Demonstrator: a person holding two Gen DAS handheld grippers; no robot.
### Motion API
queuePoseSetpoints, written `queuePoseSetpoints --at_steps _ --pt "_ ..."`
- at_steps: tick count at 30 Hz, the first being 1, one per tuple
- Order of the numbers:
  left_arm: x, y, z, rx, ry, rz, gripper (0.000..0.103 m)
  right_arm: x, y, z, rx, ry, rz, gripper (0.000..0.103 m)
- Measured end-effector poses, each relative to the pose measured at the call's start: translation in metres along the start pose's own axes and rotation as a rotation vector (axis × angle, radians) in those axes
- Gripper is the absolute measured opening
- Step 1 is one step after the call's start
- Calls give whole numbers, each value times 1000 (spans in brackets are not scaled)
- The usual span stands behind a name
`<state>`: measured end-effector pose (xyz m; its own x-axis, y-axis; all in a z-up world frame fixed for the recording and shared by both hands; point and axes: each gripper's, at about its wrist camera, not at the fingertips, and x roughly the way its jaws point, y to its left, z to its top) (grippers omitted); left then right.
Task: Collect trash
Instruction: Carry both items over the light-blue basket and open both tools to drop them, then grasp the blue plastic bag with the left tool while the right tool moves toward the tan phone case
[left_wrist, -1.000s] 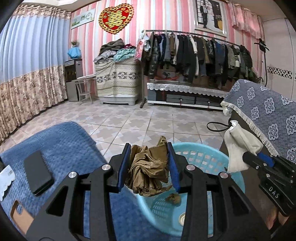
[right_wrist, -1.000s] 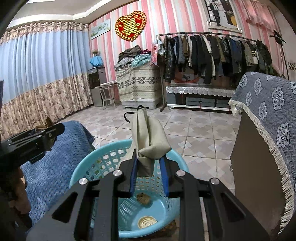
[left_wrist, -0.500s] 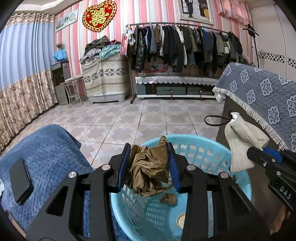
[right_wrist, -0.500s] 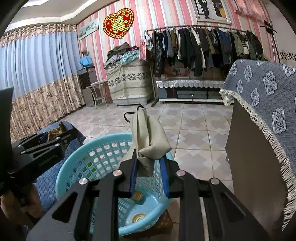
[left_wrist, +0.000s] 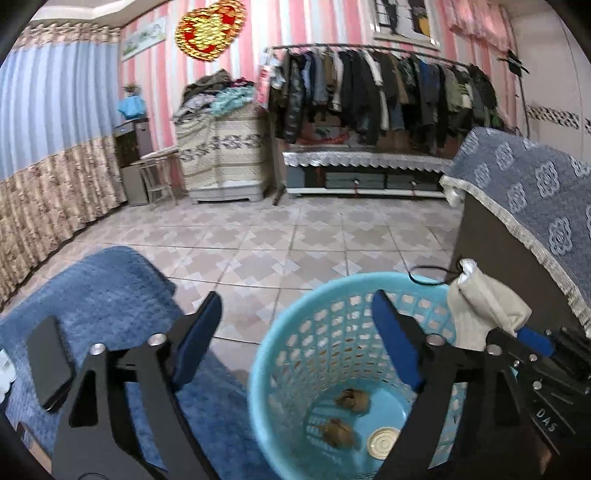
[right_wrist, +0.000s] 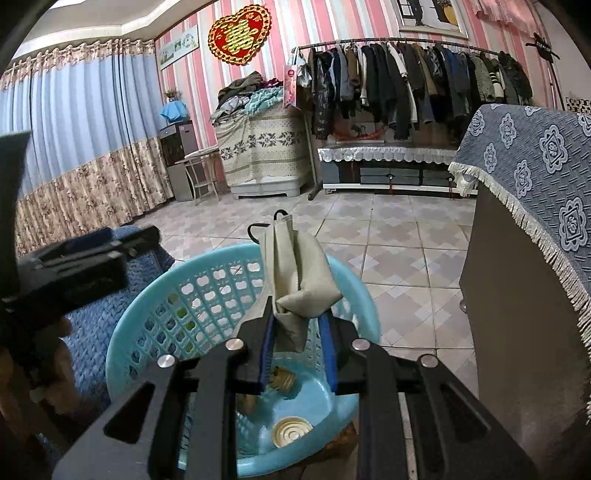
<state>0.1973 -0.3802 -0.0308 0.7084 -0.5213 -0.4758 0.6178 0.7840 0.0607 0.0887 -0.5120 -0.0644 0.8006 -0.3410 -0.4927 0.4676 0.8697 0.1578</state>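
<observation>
A light blue plastic basket (left_wrist: 280, 332) stands on the floor; it also shows in the right wrist view (right_wrist: 155, 306). My left gripper (left_wrist: 295, 332) is open and empty above the basket's left rim. Two brown crumpled paper wads (left_wrist: 352, 400) (left_wrist: 338, 432) and a round tin lid (left_wrist: 382, 441) lie on the basket's bottom. My right gripper (right_wrist: 297, 332) is shut on a beige face mask (right_wrist: 295, 273) with a black ear loop, held over the basket. The mask also shows in the left wrist view (left_wrist: 480, 310).
A blue textured cover (left_wrist: 110, 295) with a black phone (left_wrist: 48, 363) on it lies left of the basket. A dark cabinet (right_wrist: 517, 332) under a blue-grey floral cloth (right_wrist: 535, 158) stands right. Tiled floor (left_wrist: 295, 240) and a clothes rack (left_wrist: 369, 92) lie beyond.
My left gripper has opened and the brown crumpled paper it held has dropped into the basket. My right gripper still holds the mask over the basket.
</observation>
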Motion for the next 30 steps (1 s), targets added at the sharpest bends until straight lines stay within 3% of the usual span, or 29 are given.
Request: queuePoseSetpoints --at_steps 10,12,15,20,30 --pt "-33 50 -15 -138 16 69 93 18 25 -9 -35 27 13 28" --pt "-39 57 -18 -150 18 89 93 21 29 -11 -44 24 3 47" --pt "-46 65 -21 -152 27 110 93 23 30 -15 -50 38 5 67" --pt "-64 80 -27 -151 27 138 93 15 31 -15 -57 8 -14 86" --pt "-116 123 -45 -184 13 230 96 -12 49 -13 -76 -11 12 94"
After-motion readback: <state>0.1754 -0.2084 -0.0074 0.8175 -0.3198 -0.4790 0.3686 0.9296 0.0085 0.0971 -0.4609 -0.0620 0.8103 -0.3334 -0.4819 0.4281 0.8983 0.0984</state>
